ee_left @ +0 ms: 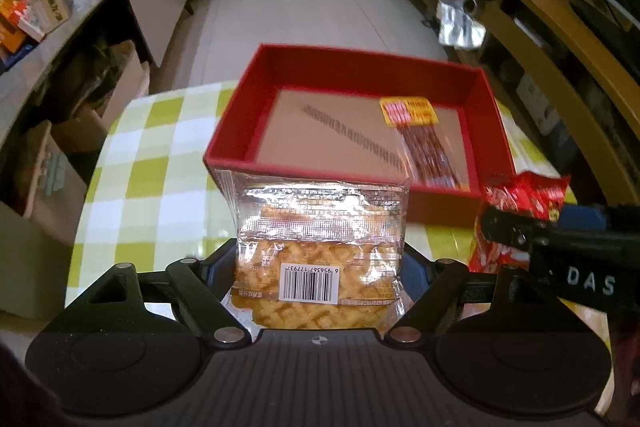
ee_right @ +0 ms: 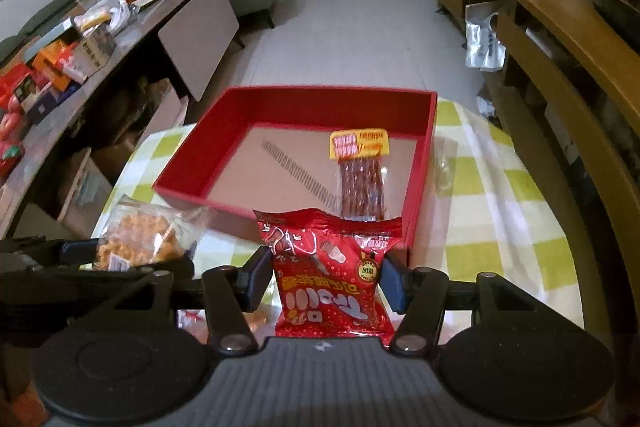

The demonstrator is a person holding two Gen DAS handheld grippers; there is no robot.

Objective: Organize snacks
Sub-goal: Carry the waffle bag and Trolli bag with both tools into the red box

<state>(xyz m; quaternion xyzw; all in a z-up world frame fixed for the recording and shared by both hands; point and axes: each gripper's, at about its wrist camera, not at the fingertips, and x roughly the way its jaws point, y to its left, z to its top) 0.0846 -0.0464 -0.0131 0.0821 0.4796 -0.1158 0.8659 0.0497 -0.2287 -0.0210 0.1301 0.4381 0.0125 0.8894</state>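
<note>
My left gripper [ee_left: 318,267] is shut on a clear packet of golden crispy snack [ee_left: 320,243] with a barcode, held just before the near wall of the red box [ee_left: 304,61]. My right gripper [ee_right: 326,275] is shut on a red snack packet [ee_right: 332,279], also near the red box's [ee_right: 176,183] front wall. Inside the box lies a clear pack of red-brown sticks with a yellow label [ee_left: 424,143], which also shows in the right wrist view [ee_right: 362,175]. The red packet [ee_left: 520,215] and right gripper show at the right of the left wrist view; the golden packet [ee_right: 148,239] shows at the left of the right wrist view.
The box stands on a table with a green-and-white checked cloth [ee_left: 148,167]. A long counter with boxes and bags [ee_right: 60,59] runs along the left. Wooden shelving [ee_right: 560,39] runs along the right. Tiled floor lies beyond the table.
</note>
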